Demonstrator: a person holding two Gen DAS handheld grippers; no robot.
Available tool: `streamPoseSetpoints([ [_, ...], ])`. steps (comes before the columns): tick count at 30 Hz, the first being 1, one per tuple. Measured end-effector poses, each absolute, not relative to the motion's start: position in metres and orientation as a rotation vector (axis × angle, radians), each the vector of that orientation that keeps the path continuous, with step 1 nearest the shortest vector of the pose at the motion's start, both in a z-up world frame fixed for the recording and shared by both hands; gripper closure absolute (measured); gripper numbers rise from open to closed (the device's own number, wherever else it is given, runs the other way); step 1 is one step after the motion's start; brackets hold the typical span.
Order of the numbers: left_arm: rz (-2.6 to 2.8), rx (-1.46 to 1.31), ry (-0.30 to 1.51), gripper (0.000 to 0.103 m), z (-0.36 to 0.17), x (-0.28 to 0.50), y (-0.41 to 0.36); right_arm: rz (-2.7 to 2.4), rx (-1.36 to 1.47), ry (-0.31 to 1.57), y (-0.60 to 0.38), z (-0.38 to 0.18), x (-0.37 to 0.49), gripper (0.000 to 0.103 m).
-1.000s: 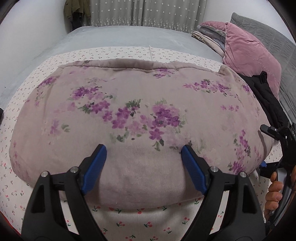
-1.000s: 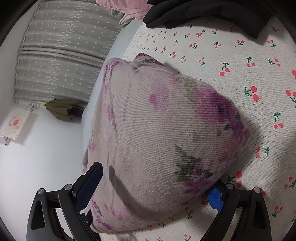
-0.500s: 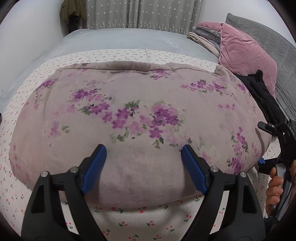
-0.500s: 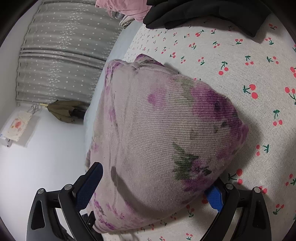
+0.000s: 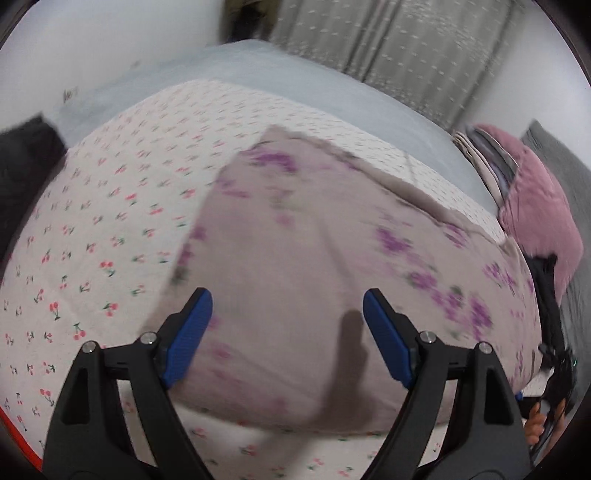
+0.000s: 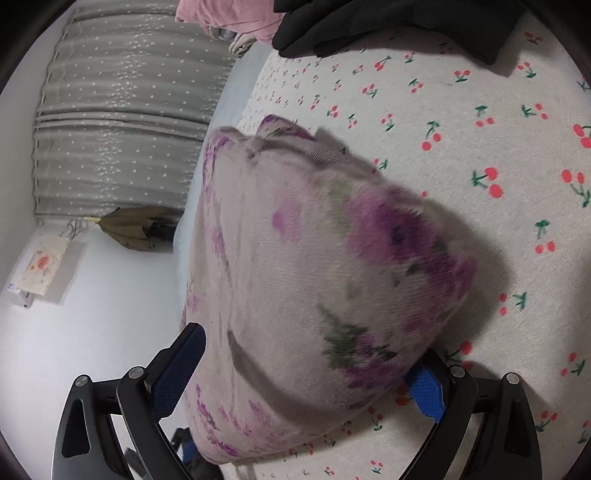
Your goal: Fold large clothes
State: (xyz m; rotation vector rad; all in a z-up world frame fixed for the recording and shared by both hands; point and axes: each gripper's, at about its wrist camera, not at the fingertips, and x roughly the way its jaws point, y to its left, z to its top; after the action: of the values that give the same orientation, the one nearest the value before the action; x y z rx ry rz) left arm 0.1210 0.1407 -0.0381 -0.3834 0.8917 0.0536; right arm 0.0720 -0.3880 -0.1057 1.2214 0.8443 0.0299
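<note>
A folded mauve garment with purple flowers (image 5: 332,266) lies on a cherry-print sheet (image 5: 110,221). My left gripper (image 5: 288,328) is open and empty, its blue pads above the garment's near left part, apart from the cloth. The view is blurred. In the right wrist view the same garment (image 6: 314,295) fills the middle. My right gripper (image 6: 306,369) is open with its jaws standing either side of the garment's right corner. The lower pad (image 6: 424,387) lies under the cloth edge. The right gripper also shows at the left wrist view's lower right edge (image 5: 554,376).
A pink cushion (image 5: 535,206) and folded linens lie at the bed's far right. A black garment (image 6: 388,22) lies beside the floral one. Grey curtains (image 6: 122,110) hang behind. A dark object (image 5: 22,166) sits at the far left. A red edge shows low left.
My left gripper has swung left and risen over the garment's left part, so more bare sheet shows. The right gripper has stayed around the right corner.
</note>
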Motion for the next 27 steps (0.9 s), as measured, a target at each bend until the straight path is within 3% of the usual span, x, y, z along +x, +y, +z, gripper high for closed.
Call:
streamPoseSetpoints([
  [5,0.109,-0.309,0.949,0.019,-0.051,0.129,0.166,0.013,1.262,0.836,-0.41,-0.108,0.078,0.003],
  [10,0.026,-0.545,0.978,0.019,-0.073,0.142,0.192,0.016,1.163,0.882,-0.403,-0.104,0.106,0.003],
  [13,-0.013,-0.589,1.025,0.011,-0.092,0.158,0.19,0.017,1.066,0.898,-0.395,-0.1,0.125,0.003],
  [16,-0.027,-0.643,1.014,0.01,-0.098,0.158,0.189,0.013,1.003,0.893,-0.39,-0.099,0.13,0.005],
  [18,-0.035,-0.649,0.991,0.026,-0.096,0.157,0.186,-0.006,0.952,0.882,-0.386,-0.093,0.13,0.033],
  [20,-0.026,-0.63,0.967,0.055,-0.088,0.154,0.18,-0.005,0.885,0.848,-0.377,-0.08,0.127,0.047],
  [22,-0.024,-0.654,0.933,0.07,-0.077,0.151,0.183,-0.015,0.749,0.795,-0.362,-0.052,0.122,0.055],
  [27,-0.047,-0.673,0.822,0.078,-0.035,0.128,0.186,0.034,0.559,0.616,-0.322,0.016,0.086,0.062],
])
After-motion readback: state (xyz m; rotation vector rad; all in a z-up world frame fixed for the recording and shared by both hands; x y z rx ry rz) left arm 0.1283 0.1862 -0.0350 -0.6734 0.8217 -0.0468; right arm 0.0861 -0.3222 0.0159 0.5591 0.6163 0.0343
